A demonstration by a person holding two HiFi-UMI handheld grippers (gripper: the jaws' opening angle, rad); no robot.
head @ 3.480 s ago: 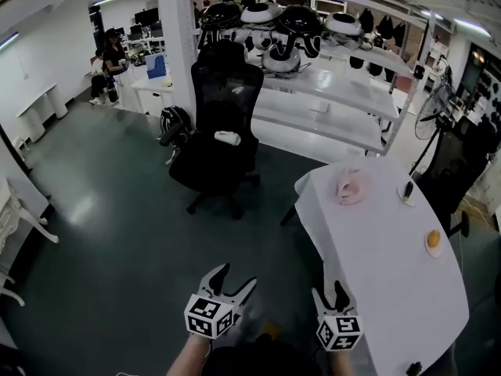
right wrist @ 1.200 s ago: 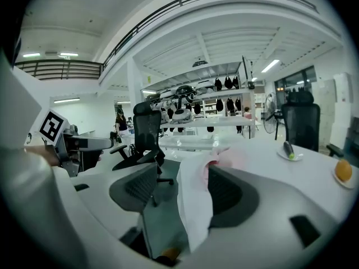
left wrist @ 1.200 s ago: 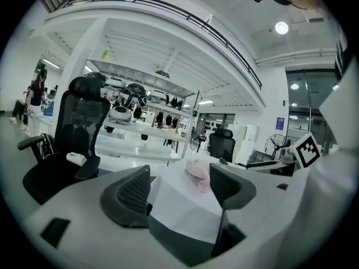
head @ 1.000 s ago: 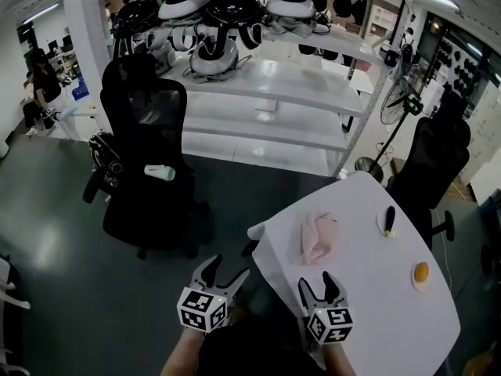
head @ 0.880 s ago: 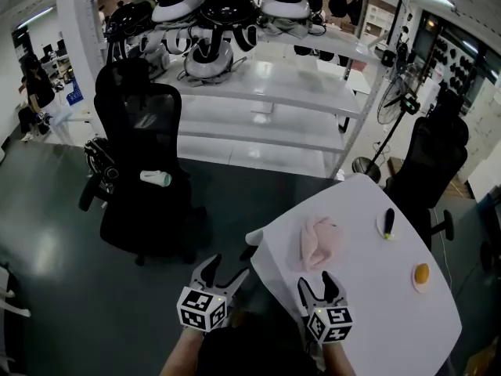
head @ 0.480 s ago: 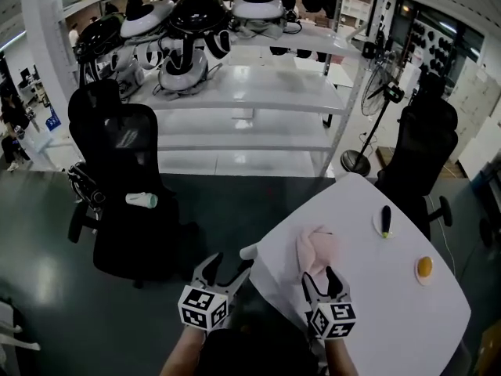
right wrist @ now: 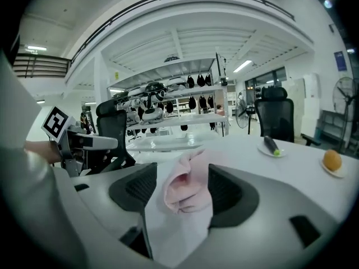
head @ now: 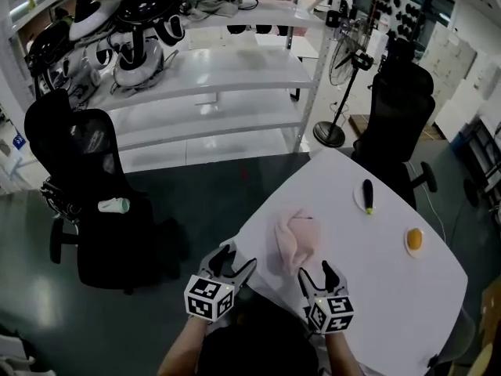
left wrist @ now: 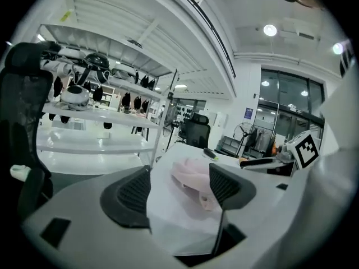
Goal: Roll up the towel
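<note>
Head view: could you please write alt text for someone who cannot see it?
A crumpled pink towel lies on the white table, just beyond the open left hand-held gripper and right hand-held gripper. Black office chairs and shelves stand behind.

In the head view the person (head: pixel 258 355) is cut off by the bottom edge and covers the near corner of the table (head: pixel 376 296). The dark thing (head: pixel 367 193) on one small plate and the orange thing (head: pixel 414 239) on another are too small to name. In the left gripper view, one jaw of the left gripper (left wrist: pixel 179 175) hides the towel's (left wrist: pixel 189 171) right side.
</note>
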